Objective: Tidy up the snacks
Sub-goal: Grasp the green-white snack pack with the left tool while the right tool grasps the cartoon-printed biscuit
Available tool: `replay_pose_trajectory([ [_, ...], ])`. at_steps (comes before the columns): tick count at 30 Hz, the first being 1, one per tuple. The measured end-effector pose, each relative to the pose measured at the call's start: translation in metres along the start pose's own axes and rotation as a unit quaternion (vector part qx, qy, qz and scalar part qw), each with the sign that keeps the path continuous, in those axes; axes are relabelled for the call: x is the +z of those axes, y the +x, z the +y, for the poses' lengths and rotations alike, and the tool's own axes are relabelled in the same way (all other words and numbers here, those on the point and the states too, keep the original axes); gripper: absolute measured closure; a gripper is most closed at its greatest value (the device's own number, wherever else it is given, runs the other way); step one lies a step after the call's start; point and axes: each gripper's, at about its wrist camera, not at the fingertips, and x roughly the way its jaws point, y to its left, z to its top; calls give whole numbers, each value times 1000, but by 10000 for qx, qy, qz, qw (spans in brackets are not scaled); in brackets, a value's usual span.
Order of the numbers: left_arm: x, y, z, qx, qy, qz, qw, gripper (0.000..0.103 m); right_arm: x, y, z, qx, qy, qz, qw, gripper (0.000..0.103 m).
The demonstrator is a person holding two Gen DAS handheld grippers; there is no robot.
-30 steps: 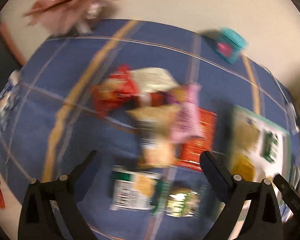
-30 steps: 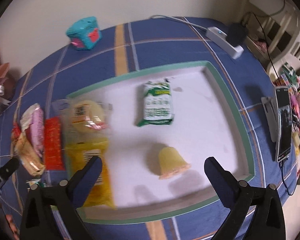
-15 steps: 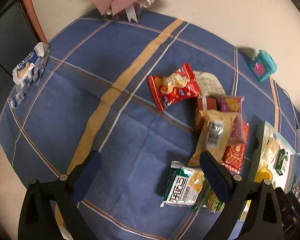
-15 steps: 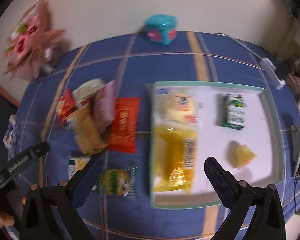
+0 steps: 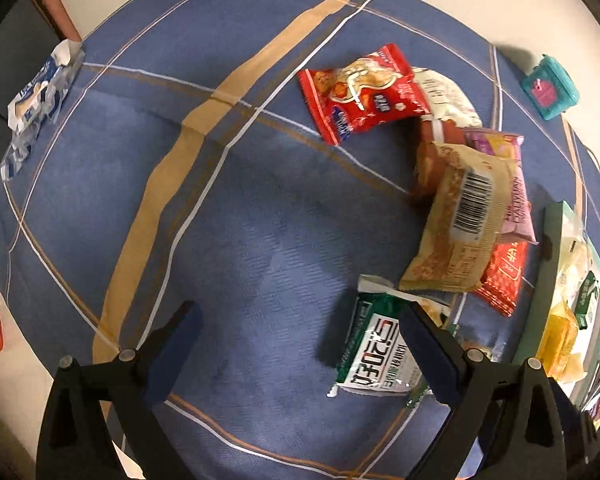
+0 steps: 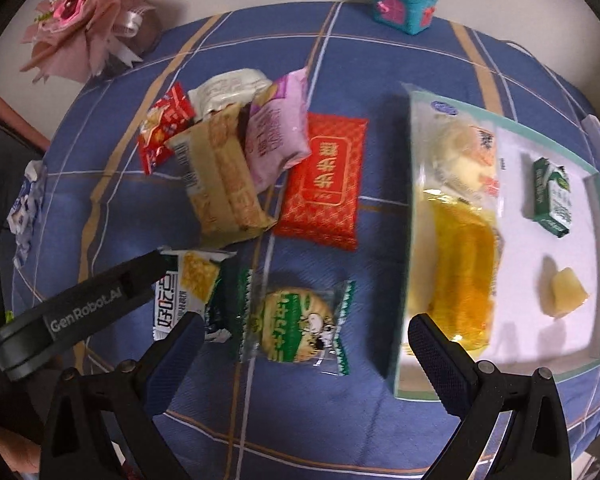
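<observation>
While both of my grippers hang empty above the blue checked cloth on the tabletop (image 6: 340, 24), I can see why the snacks lie as they do: a loose pile waits on the cloth, and the green-rimmed tray (image 6: 404, 208) beside it is where they are meant to go.

My left gripper (image 5: 300, 344) is spread wide with nothing between its fingers, low over bare cloth; its right finger overlaps the green-and-white packet (image 5: 376, 348), though I cannot tell whether it touches. My right gripper (image 6: 306, 338) is likewise released, and the round green cookie packet (image 6: 296, 324) sits right between its fingers from this view, so I judge that one is the likely next pick.

Further back, the tan cracker pack (image 6: 224, 184) leans across the pink pack (image 6: 274, 140), with the small red bag (image 6: 164, 128) and a white packet (image 6: 228, 88) tucked behind, and the flat red packet (image 6: 324, 184) beside them nearest the tray. Because they overlap, pulling a lower one could drag its neighbours.

Inside the tray already lie a clear bag of pale buns (image 6: 460, 152), a yellow bag (image 6: 460, 280), a small green pack (image 6: 552, 196) and a jelly cup (image 6: 566, 292), leaving white floor free on its far side. By my reckoning, less than half is sorted.
</observation>
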Motion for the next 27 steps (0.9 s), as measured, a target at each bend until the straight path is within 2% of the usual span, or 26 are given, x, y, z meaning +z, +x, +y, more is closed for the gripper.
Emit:
replay_pose_trajectory([
  [6, 2, 0, 0, -84, 36, -19, 10000, 4, -3, 15, 7, -68, -61, 119, 9999, 7],
  [15, -3, 2, -34, -374, 547, 217, 9976, 4, -3, 43, 11, -207, -81, 320, 9992, 8],
  [21, -5, 16, -55, -252, 741, 389, 9962, 4, -5, 51, 13, -283, -174, 314, 9990, 8],
  [24, -6, 22, -56, -255, 665, 464, 9964, 4, -9, 56, 22, -365, -255, 310, 9985, 8],
  [26, -7, 23, -55, -209, 639, 451, 9967, 7, -9, 58, 25, -398, -277, 299, 9984, 8],
  [27, -7, 23, -53, -198, 635, 435, 9968, 13, -9, 59, 25, -406, -280, 292, 9984, 8],
])
